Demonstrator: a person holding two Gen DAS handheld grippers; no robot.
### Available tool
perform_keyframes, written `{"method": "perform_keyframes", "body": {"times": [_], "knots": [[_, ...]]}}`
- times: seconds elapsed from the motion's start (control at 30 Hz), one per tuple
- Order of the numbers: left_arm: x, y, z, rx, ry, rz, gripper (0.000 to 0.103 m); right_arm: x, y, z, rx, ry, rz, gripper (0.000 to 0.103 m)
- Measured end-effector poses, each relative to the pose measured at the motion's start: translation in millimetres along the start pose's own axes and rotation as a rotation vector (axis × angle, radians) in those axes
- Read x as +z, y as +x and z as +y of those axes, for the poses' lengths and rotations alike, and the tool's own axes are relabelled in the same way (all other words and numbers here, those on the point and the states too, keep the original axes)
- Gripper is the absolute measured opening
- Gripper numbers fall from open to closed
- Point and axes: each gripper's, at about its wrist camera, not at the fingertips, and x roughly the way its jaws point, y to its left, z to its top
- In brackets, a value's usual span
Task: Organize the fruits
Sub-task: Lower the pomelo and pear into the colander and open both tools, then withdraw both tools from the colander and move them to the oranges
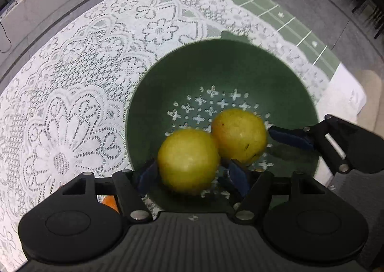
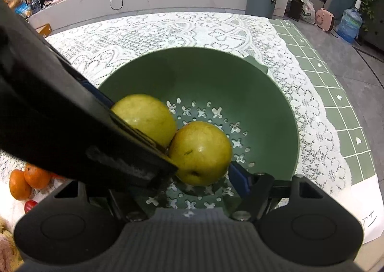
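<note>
Lace cloth (image 2: 168,29) is covering most of the table, with a green grid mat (image 2: 336,94) showing along its right edge and bare floor beyond that. Left of the colander (image 2: 252,94) the cloth is lying wide and flat in the left wrist view, while the right side is ending close by at the table edge. Oranges (image 2: 26,180) and a small red fruit (image 2: 30,206) are sitting at the near left corner in the right wrist view, outside the colander.

Two pears are resting inside the colander on its perforated bottom, touching each other. The left pear (image 1: 188,160) is sitting between the blue pads of the left gripper (image 1: 192,173); the pads are standing just beside it, and I cannot tell for sure whether they are still pressing, though the jaws are looking spread and released. The right pear (image 2: 200,153) is lying between the fingers of the right gripper (image 2: 204,176). Its right pad (image 2: 237,180) is standing just clear of the fruit, and its left finger is hidden behind the left gripper's black body, which is crossing that view diagonally. Both grippers are pointing steeply down into the colander, crowded side by side.
</note>
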Motion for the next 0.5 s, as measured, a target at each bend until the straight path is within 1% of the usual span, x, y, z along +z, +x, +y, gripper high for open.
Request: {"method": "perform_keyframes", "body": {"times": [0.07,0.17,0.27,0.43,0.5], "knots": [[-2.5,-8.3,0.6,-0.011,-0.008,-0.017,0.080,-1.0,-5.3,2.1,-0.005,-0.005,-0.024,0.072],[-9.4,-23.8,-1.3,-0.003,-0.005,-0.063,0.080,-5.7,-13.3,8.4,-0.017,-0.020,-0.063,0.073],[-18.9,-41.1,-1.6,0.009,-0.005,-0.111,0.080,-11.4,-22.4,15.4,-0.033,-0.045,-0.103,0.077],[-45.9,-71.3,8.6,0.041,-0.048,-0.211,0.080,-20.5,-39.4,24.1,-0.044,-0.098,-0.181,0.081],[-60.7,-84.3,15.3,0.060,-0.069,-0.254,0.080,-21.4,-43.9,25.2,-0.049,-0.099,-0.196,0.081]]}}
